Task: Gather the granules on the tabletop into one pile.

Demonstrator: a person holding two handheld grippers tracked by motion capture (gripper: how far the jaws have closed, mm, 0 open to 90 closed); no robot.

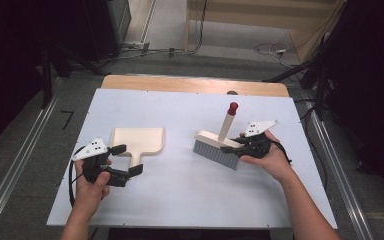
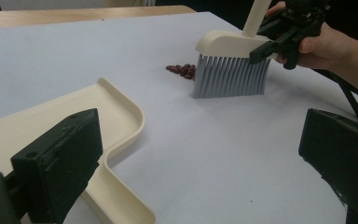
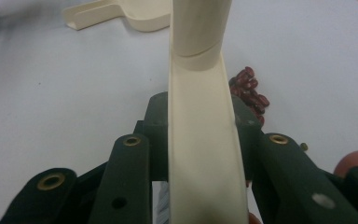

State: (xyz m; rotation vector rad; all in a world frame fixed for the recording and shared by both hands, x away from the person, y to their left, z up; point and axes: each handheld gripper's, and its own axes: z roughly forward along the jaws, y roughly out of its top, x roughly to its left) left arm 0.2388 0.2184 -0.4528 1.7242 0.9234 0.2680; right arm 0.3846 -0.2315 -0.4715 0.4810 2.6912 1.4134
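Left tool [image 1: 128, 161]: we hold it at the lower left of the high view, jaws wide apart and gripping nothing, astride the dustpan's handle without pressing it.
Dustpan [image 1: 139, 140]: cream, flat on the white surface [image 1: 190, 195], left of centre; its open mouth faces the top of the high view, its handle points down toward our left tool.
Beans [image 2: 182, 70]: a small dark red heap, upper middle of the left gripper view, touching the far side of the bristles.
Brush [image 1: 219, 149]: right of centre in the high view, bristles down on the surface, red-capped handle tilted up.
Right tool [image 1: 234, 142]: narrowed onto the brush's cream head, holding it; in the right gripper view the head runs straight up between the jaws.
Step in hand: we judge it to be sweeping the beans toward the dustpan.
Doing it well: we should keep the bristles flat on the surface, draw the heap slowly so no bean rolls off, and first grip the dustpan so its mouth meets the beans.
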